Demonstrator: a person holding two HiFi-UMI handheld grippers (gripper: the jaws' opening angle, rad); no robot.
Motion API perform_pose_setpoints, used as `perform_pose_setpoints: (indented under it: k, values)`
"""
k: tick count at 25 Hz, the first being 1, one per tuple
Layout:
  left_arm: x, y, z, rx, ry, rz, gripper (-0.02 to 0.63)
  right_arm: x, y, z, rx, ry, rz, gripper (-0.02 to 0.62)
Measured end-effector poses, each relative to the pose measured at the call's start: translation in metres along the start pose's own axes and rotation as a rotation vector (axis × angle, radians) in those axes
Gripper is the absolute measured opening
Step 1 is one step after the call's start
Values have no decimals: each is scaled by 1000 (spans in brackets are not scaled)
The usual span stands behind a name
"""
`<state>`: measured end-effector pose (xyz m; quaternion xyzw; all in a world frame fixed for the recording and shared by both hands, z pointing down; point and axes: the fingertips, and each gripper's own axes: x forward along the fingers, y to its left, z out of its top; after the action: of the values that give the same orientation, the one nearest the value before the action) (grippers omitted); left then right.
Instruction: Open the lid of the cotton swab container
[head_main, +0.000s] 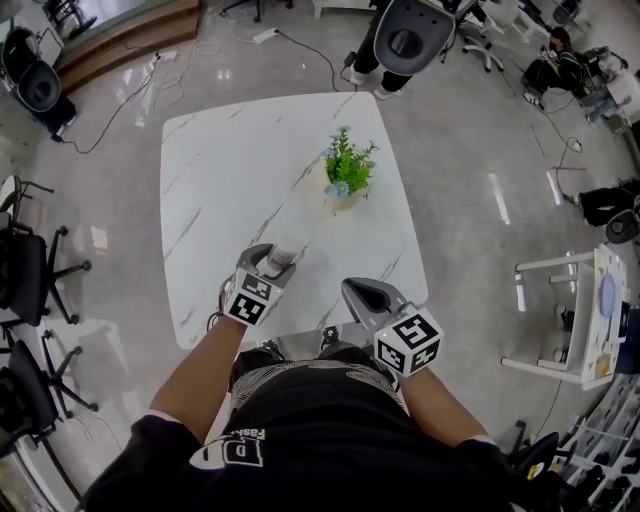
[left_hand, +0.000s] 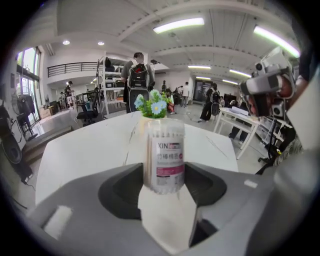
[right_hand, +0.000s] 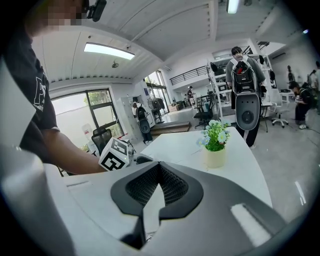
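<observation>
Above table, left gripper (tilted down) clamps container.

Table: smooth, glossy white top with grey marble veining. Floor: polished grey, reflective. Container: clear, smooth plastic with a glossy printed label. Left gripper and right gripper: matt grey plastic; the right's inner pads finely ribbed, black. Pot: matt cream.
</observation>
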<state>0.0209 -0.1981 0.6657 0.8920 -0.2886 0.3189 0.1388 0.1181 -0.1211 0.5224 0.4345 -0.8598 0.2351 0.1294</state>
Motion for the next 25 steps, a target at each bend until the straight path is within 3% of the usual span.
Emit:
perform_pose_setpoints:
  k: [13, 25]
  values:
    - [-84, 18, 81, -34, -290, 74, 307, 1, 14, 56, -81, -102, 39, -6]
    - [-153, 17, 130, -15, -484, 113, 307, -5, 29, 97, -133, -188, 72, -6]
